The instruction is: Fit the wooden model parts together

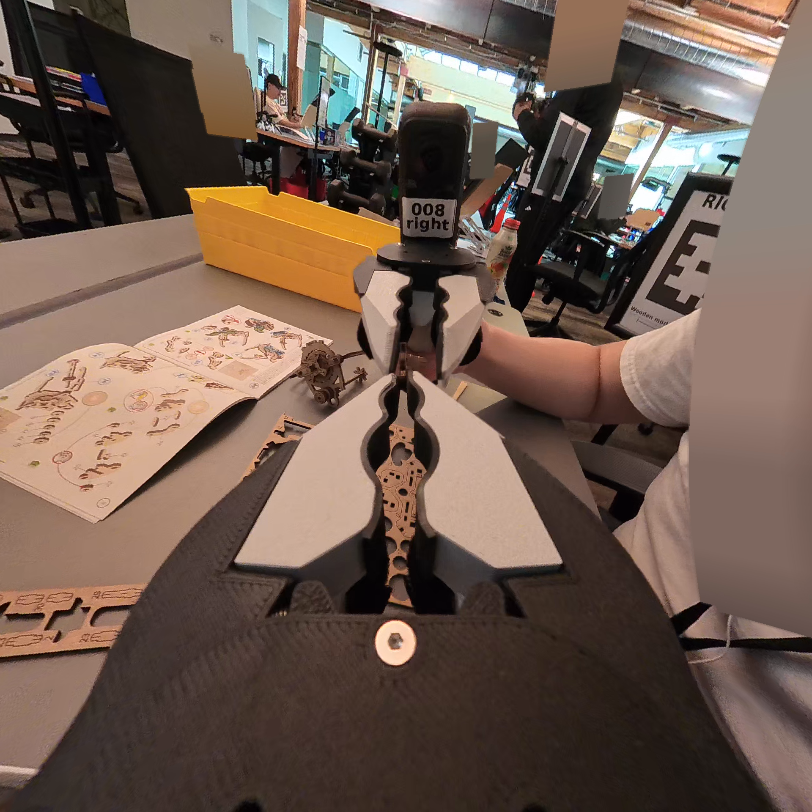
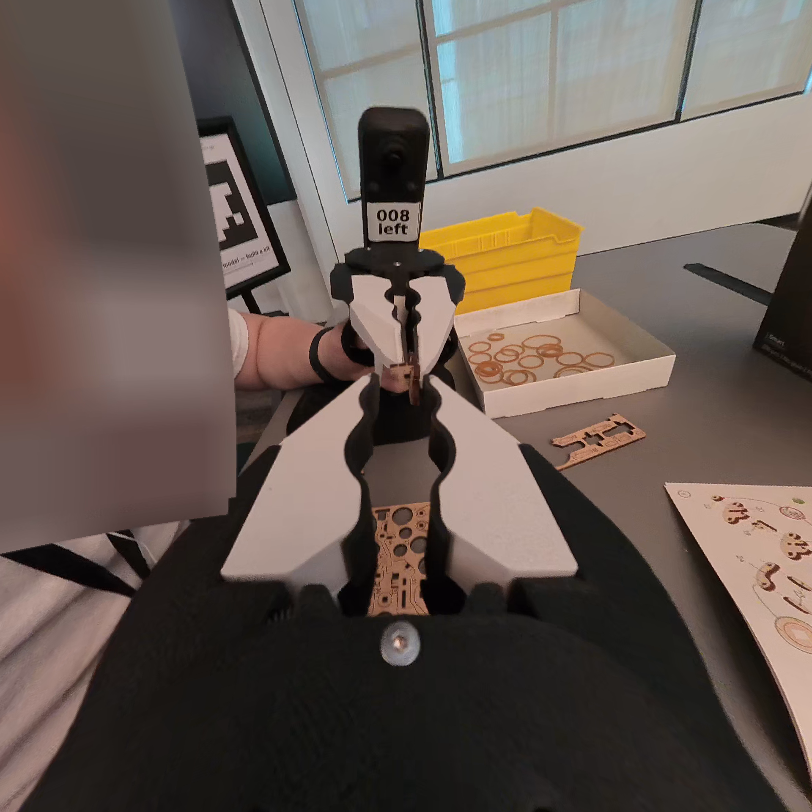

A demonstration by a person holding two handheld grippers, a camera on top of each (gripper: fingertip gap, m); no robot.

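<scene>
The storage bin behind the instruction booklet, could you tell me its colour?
The storage bin is bright yellow, shown best in the left wrist view.

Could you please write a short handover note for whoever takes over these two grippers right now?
Left gripper: shut on a small wooden piece, held above the table.
Right gripper: shut on another small wooden piece, tip to tip with the left.
The two pieces meet between the tips; whether they have slotted together cannot be seen.
The part-built model stands by the open booklet; cut-out sheets lie on the table.
Left: seat this joint, then add it to the model.
</scene>
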